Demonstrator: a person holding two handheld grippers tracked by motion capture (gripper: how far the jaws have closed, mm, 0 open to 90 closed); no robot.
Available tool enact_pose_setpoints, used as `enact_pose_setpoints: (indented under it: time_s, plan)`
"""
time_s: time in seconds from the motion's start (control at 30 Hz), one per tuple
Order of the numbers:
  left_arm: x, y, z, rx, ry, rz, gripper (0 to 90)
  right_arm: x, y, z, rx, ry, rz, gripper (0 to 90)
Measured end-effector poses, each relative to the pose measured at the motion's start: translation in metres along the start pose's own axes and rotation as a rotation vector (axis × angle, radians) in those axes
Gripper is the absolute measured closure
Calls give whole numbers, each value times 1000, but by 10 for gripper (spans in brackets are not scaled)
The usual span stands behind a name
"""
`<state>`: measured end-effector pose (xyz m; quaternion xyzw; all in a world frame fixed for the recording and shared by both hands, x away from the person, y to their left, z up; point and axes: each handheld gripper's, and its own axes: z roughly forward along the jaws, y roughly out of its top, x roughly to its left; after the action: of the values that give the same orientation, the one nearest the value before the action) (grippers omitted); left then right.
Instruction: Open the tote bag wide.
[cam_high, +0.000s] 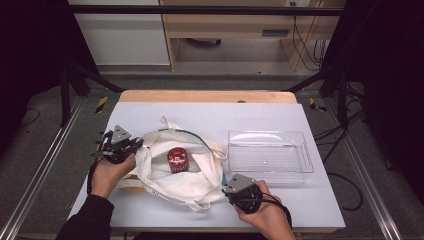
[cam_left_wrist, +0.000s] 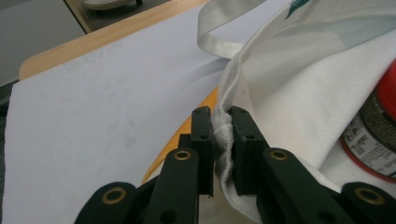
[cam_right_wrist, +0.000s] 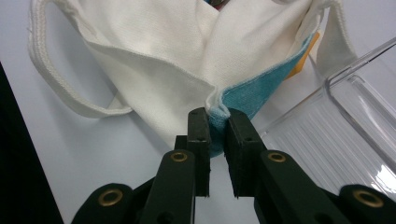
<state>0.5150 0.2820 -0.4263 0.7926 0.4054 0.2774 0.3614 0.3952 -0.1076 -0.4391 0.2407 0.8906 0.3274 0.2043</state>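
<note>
On the counter (cam_high: 165, 112), both my left gripper (cam_left_wrist: 220, 128) and right gripper (cam_right_wrist: 218, 126) pinch the white bag's (cam_high: 192, 182) rim around a red can (cam_high: 177, 159).

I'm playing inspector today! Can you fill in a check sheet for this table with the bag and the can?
Surface: white sheet over a wooden table, flat and clean.
Job's things: white cloth bag held open at both side edges; red-topped can standing inside it.
Clutter: clear plastic tray to the right of the bag, nothing seen in it.
Grippers: left gripper shut on the bag's edge; right gripper shut on the opposite edge.
Cables: black cables on the floor at the right.
Surroundings: wooden furniture behind, dark metal frame around.
</note>
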Motion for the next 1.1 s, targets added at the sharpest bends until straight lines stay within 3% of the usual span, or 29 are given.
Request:
enact_pose_setpoints:
  time_s: [0.2, 0.4, 0.5, 0.67, 0.77, 0.93, 1.1]
  plan:
    - [3, -4, 7, 17, -1, -30, 808, -2, -4, 3, -6, 6, 16, 811]
    - [-2, -1, -1, -5, -8, -14, 799, -5, -5, 2, -43, 30, 47, 799]
    - [-6, 2, -10, -42, -15, -15, 761, -5, -5, 0, -63, 42, 60, 776]
    - [-16, 7, -31, -103, 6, -3, 562, -6, 0, -12, -130, 64, 77, 652]
    - [-23, 11, -47, -146, 4, 7, 516, -5, 4, -17, -147, 69, 72, 610]
    - [-34, 12, -70, -160, 1, 26, 462, -4, 18, -30, -182, 73, 54, 531]
    - [-47, -6, -76, -148, -23, -12, 414, -15, 41, -36, -175, 59, 32, 429]
